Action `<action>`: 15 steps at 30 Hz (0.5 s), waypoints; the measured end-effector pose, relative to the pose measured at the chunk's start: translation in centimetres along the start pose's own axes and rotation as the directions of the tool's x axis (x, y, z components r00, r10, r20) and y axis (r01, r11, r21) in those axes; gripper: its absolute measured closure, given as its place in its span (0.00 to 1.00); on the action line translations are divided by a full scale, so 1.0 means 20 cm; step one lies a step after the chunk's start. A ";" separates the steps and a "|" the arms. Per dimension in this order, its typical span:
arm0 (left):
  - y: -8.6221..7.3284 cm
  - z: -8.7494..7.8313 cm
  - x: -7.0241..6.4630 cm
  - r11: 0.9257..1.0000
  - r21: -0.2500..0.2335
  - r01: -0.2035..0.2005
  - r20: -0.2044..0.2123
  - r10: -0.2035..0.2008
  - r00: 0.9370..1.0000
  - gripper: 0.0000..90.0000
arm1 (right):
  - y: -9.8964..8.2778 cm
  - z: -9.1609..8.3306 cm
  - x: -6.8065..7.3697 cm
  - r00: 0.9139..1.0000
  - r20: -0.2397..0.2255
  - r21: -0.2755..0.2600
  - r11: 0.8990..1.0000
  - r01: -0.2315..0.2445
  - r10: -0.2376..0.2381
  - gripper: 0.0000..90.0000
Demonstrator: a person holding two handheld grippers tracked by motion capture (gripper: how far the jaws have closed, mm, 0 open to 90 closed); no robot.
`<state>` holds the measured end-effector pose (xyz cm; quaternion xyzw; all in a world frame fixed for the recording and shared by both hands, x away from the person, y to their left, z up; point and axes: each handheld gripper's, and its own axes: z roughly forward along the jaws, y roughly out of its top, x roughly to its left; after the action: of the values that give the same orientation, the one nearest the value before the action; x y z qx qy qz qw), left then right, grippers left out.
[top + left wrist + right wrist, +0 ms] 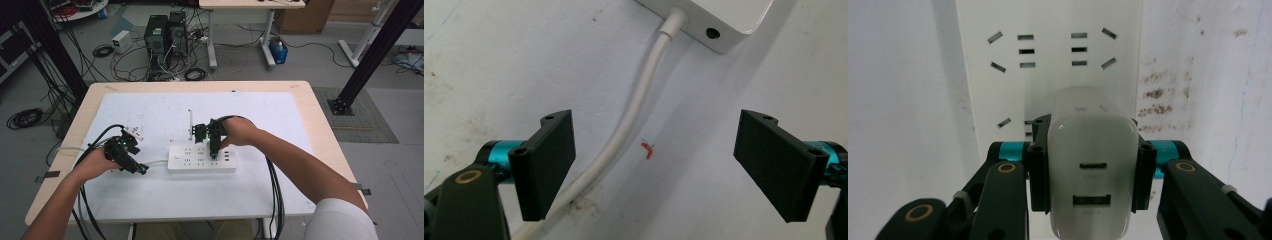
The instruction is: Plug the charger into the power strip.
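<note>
A white power strip (200,159) lies on the white mat in the middle of the table. My right gripper (215,152) points down over the strip's right half, shut on a white USB charger (1093,175) with two ports facing the camera. The charger's far end sits at the socket face of the strip (1048,50); its prongs are hidden. My left gripper (141,169) hovers just left of the strip, open (659,162), with the strip's white cable (639,100) running on the mat between its jaws, untouched. The end of the strip (724,20) lies just ahead.
A small white plug (134,132) lies on the mat (150,110) behind my left hand. A thin white upright piece (190,122) stands behind the strip. A small red mark (647,150) is on the mat. Computers and cables sit on the floor beyond the table.
</note>
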<state>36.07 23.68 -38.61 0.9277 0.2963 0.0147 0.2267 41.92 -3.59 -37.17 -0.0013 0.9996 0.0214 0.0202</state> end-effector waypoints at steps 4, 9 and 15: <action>0.00 0.01 0.00 1.000 -0.003 0.001 0.002 -0.001 1.000 0.19 | 0.00 0.00 0.00 1.000 -0.003 0.003 1.000 0.004 -0.004 0.70; 0.00 0.00 0.01 1.000 -0.011 0.012 -0.005 -0.012 1.000 0.19 | -0.01 0.00 -0.02 0.999 -0.030 -0.014 1.000 -0.010 0.010 0.70; 0.00 0.00 0.01 1.000 -0.024 0.004 -0.016 -0.004 1.000 0.19 | -0.05 0.01 -0.03 0.999 -0.039 -0.070 0.998 0.005 -0.008 0.48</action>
<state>36.19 23.86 -38.57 0.9242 0.2998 0.0251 0.2354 42.54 -4.53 -37.37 -0.0056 0.9984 0.0563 0.0008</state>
